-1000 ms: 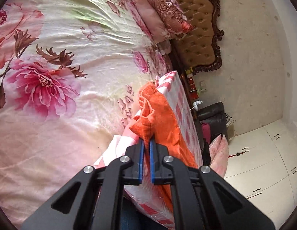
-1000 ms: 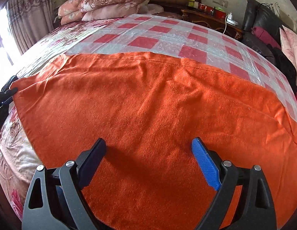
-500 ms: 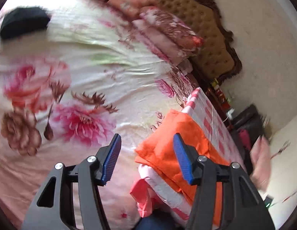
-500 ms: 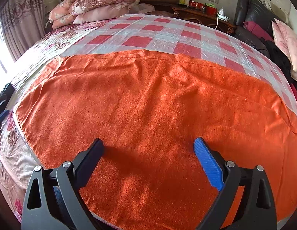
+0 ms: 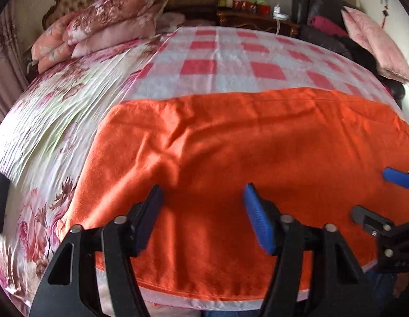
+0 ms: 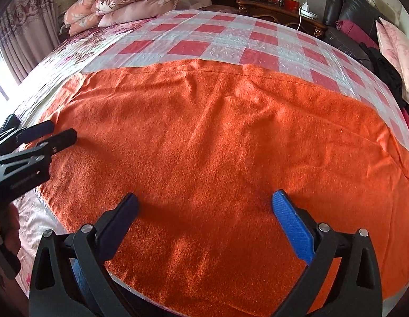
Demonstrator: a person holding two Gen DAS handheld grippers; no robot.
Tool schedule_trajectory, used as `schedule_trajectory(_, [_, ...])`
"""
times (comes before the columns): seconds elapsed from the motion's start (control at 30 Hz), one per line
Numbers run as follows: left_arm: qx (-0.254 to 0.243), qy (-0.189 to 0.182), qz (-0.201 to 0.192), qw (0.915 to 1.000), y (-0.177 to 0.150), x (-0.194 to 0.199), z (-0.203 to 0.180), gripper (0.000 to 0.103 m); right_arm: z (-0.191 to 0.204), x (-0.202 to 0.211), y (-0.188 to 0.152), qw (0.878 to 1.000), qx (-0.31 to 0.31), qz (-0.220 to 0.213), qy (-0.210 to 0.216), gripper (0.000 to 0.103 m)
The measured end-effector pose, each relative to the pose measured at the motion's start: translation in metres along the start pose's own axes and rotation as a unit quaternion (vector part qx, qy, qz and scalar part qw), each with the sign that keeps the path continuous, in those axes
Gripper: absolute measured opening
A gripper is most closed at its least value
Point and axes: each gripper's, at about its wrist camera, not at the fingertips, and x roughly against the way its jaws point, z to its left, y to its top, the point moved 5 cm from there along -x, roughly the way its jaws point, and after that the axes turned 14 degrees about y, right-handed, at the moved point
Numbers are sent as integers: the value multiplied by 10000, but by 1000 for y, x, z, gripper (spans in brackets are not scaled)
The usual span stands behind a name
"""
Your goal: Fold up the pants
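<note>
Orange pants (image 6: 217,145) flat on the bed (image 6: 204,42); left tongs (image 5: 201,211) just opened, nothing gripped; right tongs (image 6: 204,216) spread wide, empty, above cloth.

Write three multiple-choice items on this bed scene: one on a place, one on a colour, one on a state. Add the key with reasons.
1. Where does the orange garment lie?
A. on the checked sheet
B. on the floor
C. on the pillows

2. What colours is the checked sheet beyond the garment?
A. blue and yellow
B. red and white
C. green and black

3. How does the right gripper stand?
A. shut on the garment
C. holding a pillow
B. open, nothing gripped

Key: 1 A, the checked sheet shows along the garment's far and near edges. 2 B, red squares alternate with white. 3 B, its jaws stand wide apart over the cloth without pinching it.
</note>
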Motion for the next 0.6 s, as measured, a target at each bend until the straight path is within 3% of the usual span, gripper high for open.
schedule_trajectory(0.27, [549,195,200,9981,12,-20,48,76,1,-1,0,10000,28,54,-18,99])
schedule_trajectory(0.33, [734,78,191,9971,17,-22,57,76,2,-2,0,10000,58,80,-6,99])
schedule_trajectory(0.37, [741,391,211,9963,20,-25,65,77,2,-2,0,9999,54,95,-3,99])
schedule_trajectory(0.4, [786,716,238,9940,21,-28,74,77,2,-2,1,9999,51,113,1,99])
schedule_trajectory(0.5, [1553,585,429,9852,20,-37,116,77,1,-2,1,9999,59,142,3,99])
schedule_trajectory(0.6, [2223,808,725,9689,4,-45,168,77,1,-2,0,9999,73,150,2,99])
